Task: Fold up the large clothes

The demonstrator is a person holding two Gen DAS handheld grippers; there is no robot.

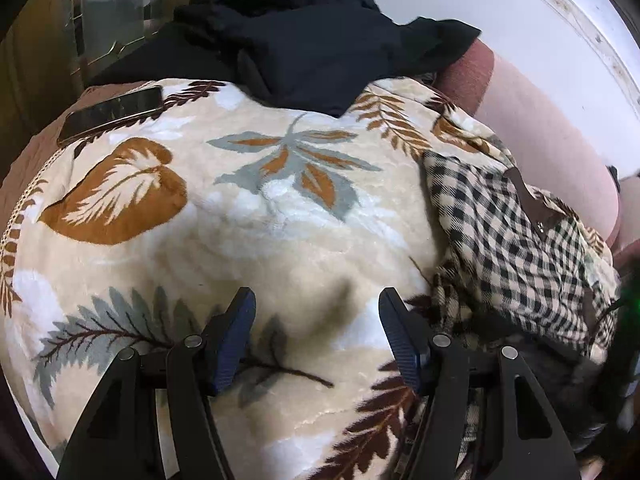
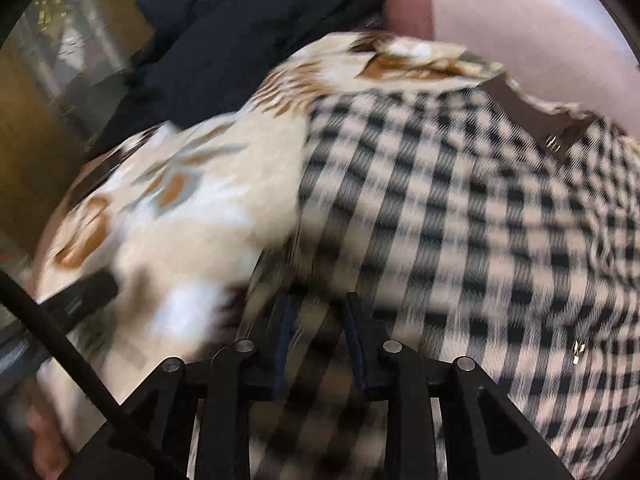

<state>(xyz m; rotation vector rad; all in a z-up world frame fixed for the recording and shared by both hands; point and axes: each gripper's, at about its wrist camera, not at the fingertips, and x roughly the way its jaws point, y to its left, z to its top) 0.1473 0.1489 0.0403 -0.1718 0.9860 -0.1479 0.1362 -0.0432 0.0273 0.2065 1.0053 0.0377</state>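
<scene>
A black-and-cream checked garment (image 1: 508,240) lies crumpled at the right on a leaf-print blanket (image 1: 248,208). My left gripper (image 1: 316,300) is open and empty, just above the blanket, left of the garment. In the right wrist view the checked garment (image 2: 460,208) fills the right side, blurred by motion. My right gripper (image 2: 316,308) has its fingers partly apart with checked cloth lying between them; I cannot tell whether it grips the cloth. A brown collar piece (image 2: 532,116) shows at the garment's far edge.
A pile of dark navy clothes (image 1: 312,40) lies at the far side of the blanket. A phone (image 1: 112,114) lies at the far left. A pink cushion (image 1: 540,136) and a white wall are at the right. A cabinet (image 1: 60,40) stands at the left.
</scene>
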